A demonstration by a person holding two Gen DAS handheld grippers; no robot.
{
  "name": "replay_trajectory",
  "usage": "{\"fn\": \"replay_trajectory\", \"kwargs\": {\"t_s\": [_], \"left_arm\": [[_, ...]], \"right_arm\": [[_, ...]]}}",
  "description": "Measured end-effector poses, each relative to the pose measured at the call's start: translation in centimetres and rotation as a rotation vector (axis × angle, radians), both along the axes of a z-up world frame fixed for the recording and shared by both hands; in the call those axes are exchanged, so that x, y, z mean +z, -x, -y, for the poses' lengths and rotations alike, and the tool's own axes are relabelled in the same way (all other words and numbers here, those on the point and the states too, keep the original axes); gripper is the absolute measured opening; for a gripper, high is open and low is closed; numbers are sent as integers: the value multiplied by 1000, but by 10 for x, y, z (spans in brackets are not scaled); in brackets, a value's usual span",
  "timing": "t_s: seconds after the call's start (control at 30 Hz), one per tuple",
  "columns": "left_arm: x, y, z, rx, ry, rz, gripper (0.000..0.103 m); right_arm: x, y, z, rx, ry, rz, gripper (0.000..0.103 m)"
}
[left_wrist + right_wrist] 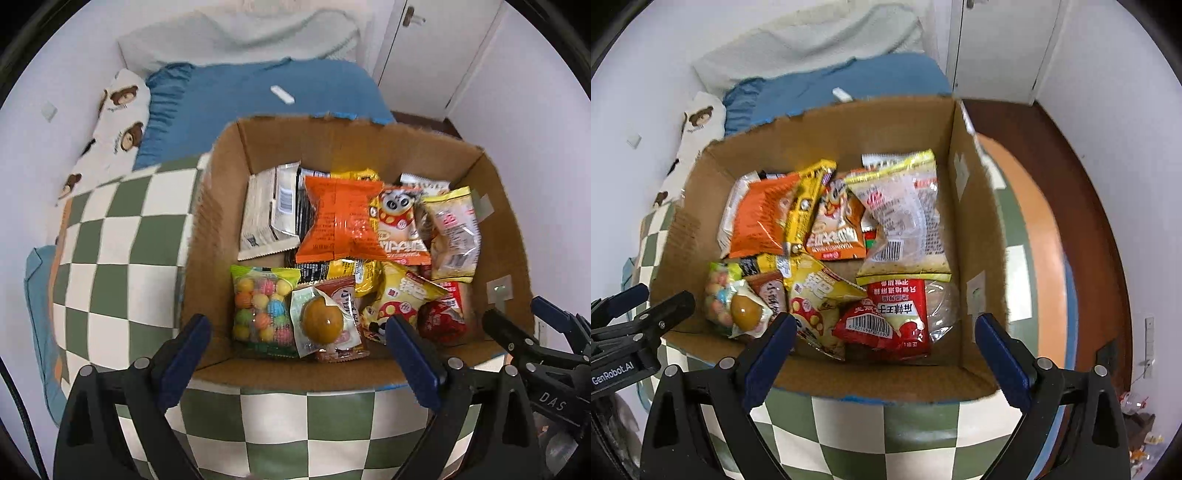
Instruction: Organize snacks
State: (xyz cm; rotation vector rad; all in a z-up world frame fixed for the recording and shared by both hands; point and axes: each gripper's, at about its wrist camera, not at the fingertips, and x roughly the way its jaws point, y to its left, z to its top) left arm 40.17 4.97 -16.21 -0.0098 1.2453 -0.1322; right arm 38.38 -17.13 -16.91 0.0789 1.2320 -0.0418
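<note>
Left gripper (pixel 300 352): jaws spread, empty, over box's near edge.
Right gripper (pixel 885 352): jaws spread, empty.
Cardboard box (pixel 369 142): full of snack packets (pixel 341 223), on checkered blanket (pixel 122 236).

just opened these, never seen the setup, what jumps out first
An open cardboard box heaped with bright snack packets sits on a green and white checked cloth. An orange packet lies on top near the middle, and a bag of coloured candy balls fills the near left corner.
</note>
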Motion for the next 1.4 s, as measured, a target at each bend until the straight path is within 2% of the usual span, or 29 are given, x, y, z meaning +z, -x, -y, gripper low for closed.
{"fn": "replay_trajectory", "kwargs": {"t_s": [0.3, 0.57, 0.73, 1.07, 1.4], "left_arm": [[53, 62, -7, 24, -5, 186, 97], [104, 123, -11, 28, -36, 336, 97], [122, 154, -14, 27, -29, 383, 97], [151, 206, -23, 47, -13, 433, 97], [162, 228, -28, 63, -23, 465, 97]], "right_arm": [[54, 56, -5, 18, 3, 166, 99], [106, 125, -12, 57, 21, 301, 99], [138, 169, -12, 62, 22, 375, 99], [188, 229, -13, 58, 14, 479, 102], [205, 255, -14, 64, -6, 504, 103]]}}
